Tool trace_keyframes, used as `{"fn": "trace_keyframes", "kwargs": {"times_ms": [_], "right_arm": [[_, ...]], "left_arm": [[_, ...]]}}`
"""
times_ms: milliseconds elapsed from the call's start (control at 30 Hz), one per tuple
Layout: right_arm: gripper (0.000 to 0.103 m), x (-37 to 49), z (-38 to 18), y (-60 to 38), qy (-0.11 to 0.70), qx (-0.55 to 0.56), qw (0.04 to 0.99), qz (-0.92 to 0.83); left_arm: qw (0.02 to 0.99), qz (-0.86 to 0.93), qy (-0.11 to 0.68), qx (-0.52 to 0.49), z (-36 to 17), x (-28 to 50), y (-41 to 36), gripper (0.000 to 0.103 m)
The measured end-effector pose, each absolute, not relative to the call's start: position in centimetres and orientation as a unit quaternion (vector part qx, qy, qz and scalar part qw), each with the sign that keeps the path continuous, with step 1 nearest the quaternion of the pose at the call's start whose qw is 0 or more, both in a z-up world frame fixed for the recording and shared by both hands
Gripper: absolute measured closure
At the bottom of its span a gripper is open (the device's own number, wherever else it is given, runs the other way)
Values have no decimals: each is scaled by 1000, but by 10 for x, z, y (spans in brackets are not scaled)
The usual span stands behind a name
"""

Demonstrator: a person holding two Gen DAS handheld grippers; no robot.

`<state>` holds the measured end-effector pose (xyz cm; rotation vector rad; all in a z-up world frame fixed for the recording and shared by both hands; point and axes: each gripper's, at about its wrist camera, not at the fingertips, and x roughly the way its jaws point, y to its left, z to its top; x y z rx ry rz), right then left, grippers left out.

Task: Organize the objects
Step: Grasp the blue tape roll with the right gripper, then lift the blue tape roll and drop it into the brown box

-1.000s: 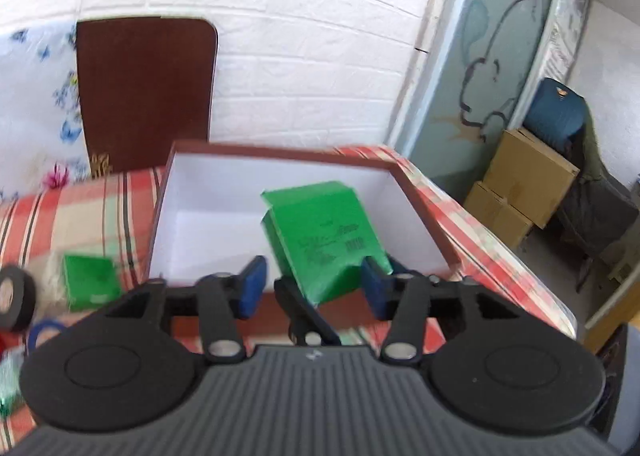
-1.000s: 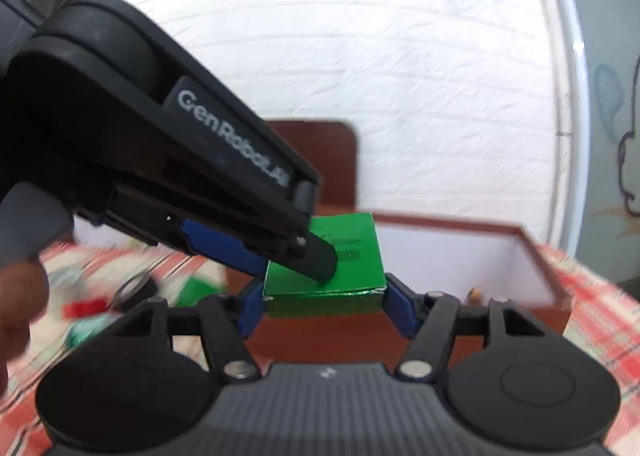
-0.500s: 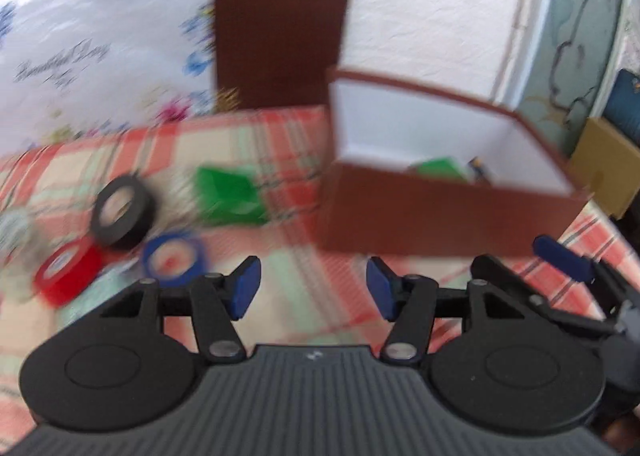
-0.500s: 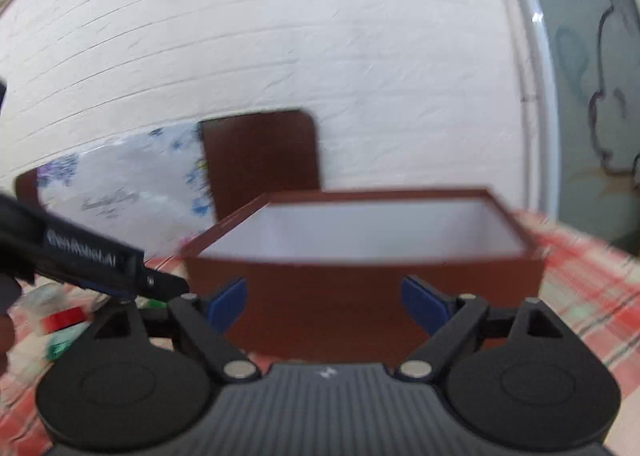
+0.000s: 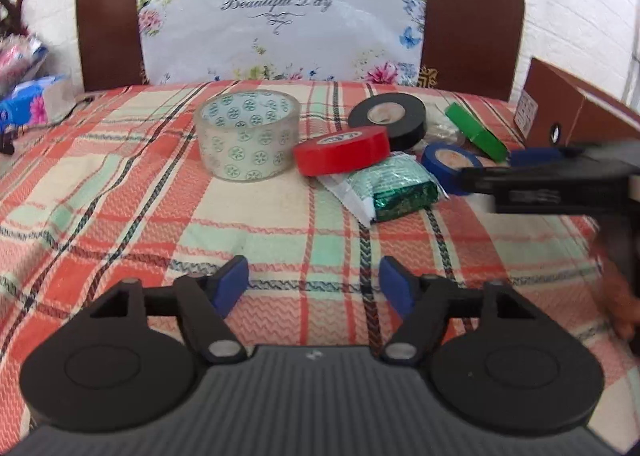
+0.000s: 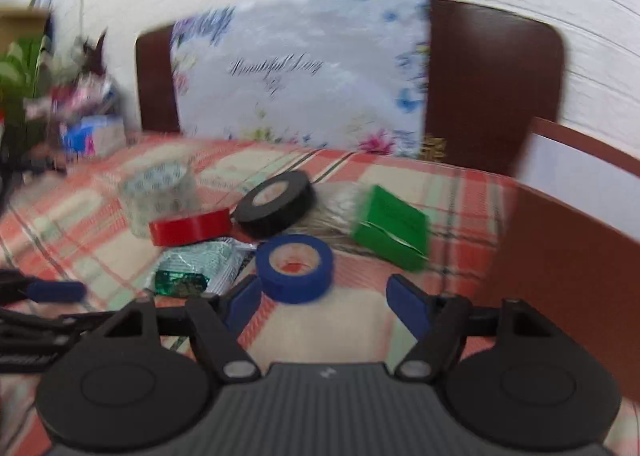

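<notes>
On the plaid cloth lie a clear tape roll (image 5: 248, 133), a red tape roll (image 5: 342, 149), a black tape roll (image 5: 387, 119), a blue tape roll (image 5: 450, 165), a green foil packet (image 5: 394, 189) and a green box (image 5: 476, 131). My left gripper (image 5: 314, 288) is open and empty, low over the cloth in front of them. My right gripper (image 6: 324, 302) is open and empty, just before the blue tape roll (image 6: 295, 268), with the green box (image 6: 390, 234) beyond on the right. The brown box (image 6: 576, 256) stands at the right.
A flowered board (image 5: 280, 19) leans on a brown panel (image 5: 472, 27) at the back wall. A blue tissue pack (image 5: 28, 103) and clutter lie at the far left. The right gripper's arm (image 5: 560, 179) crosses the right side of the left wrist view.
The right gripper let go of the green box into the brown box. Both grippers swung left, away from the brown box, and now face the tape rolls.
</notes>
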<state>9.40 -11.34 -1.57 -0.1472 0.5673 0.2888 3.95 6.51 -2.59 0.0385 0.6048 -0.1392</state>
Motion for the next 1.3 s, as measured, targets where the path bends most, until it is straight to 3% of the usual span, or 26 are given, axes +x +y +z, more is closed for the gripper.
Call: {"fn": "trace_keyframes", "kwargs": {"times_ms": [33,133,467,567,633,800,933,967,1000,1133,1300], "right_arm": [[31,104,-24,-104,285,-96,944,137],[44,122,-35,-89,295,-124,935,151],[44,11,-34,-159,313,-75,937,133],[44,-33,-33,-184,308,-70,943,103],[35,-50,-30,-197,299,-59,948,89],[40,-58,-31,-207,306,-44,947,90],[42,-58,-31,-199,302,-65,947,86],[43,-56,-31,-198,303,-71,946,88],[50,-54,-31,-195,304,-75,945,92],[51,-54,-25,-184,281,-91,950,96],[51,-58,9,-194,162,-110,980,35]], "left_arm": [[952,-68,297,25,-26,40,64,25],[952,-75,297,6,-30,36,72,25],[948,-57,311,22,-26,33,64,23],[932,-113,341,-44,-12,36,43,25],[911,-188,362,-61,-3,38,11,33],[874,-279,397,-7,4,36,-68,46],[868,-265,420,19,-13,32,-83,56],[868,-269,417,26,-14,30,-86,61],[864,-282,416,34,-13,28,-89,80],[876,-277,392,48,13,27,-96,79],[897,-312,311,39,80,48,-128,79]]}}
